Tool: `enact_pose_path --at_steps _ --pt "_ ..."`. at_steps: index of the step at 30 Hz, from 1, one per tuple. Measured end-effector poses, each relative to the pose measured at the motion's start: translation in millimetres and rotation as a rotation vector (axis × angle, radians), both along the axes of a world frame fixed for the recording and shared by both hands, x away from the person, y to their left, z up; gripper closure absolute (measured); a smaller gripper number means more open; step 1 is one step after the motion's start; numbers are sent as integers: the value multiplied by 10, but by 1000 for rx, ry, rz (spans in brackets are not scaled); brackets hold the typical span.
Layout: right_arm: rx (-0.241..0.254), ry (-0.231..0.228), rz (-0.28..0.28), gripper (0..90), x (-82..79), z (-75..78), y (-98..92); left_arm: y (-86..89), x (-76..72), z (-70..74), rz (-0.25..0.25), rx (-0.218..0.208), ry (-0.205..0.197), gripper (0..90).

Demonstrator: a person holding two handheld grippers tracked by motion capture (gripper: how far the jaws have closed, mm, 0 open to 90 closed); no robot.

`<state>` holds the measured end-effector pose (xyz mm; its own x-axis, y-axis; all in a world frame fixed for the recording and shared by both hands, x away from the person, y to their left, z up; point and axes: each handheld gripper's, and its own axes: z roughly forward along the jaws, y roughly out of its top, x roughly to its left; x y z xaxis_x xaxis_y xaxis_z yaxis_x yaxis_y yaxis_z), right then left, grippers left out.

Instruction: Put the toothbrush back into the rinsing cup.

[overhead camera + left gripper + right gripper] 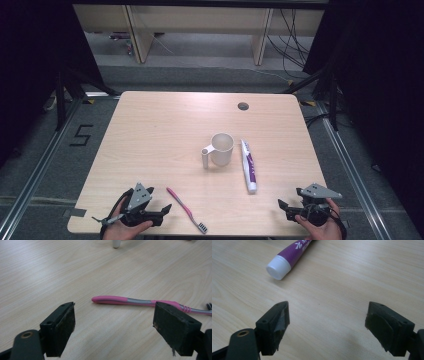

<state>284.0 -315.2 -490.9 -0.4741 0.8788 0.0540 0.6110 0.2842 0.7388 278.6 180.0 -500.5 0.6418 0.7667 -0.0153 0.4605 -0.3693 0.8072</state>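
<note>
I am holding my left gripper (162,209) with jaws spread wide and empty, just beside the pink plastic toothbrush (186,209). I am resting my right gripper (283,206) likewise agape, gripping nothing, near the white-capped purple toothpaste tube (249,166).

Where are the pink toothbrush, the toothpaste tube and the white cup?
pink toothbrush (117,300): left gripper view, on its pink handle.
toothpaste tube (249,167): high view, on the purple middle of its body.
white cup (222,149): high view, on its outer wall.
</note>
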Motion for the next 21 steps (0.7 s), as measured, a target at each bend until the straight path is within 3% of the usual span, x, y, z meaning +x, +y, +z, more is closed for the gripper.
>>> enact_pose_path --at_steps 5,7,10,14,16,21 --pt "4 -1 6 202 -2 9 -6 17 1 7 -12 18 6 177" --pt "4 -1 7 202 -1 9 -7 -2 -2 -2 -2 -1 6 177" --pt "15 17 9 202 1 -4 7 8 4 6 -28 31 10 177" --pt "18 12 13 202 0 0 8 -16 -5 21 -52 14 8 177" --pt "-5 -15 33 203 17 0 -14 -44 -11 24 -57 -3 0 173" --pt "-13 -21 39 203 22 2 -21 -107 -18 53 -119 33 -7 162"
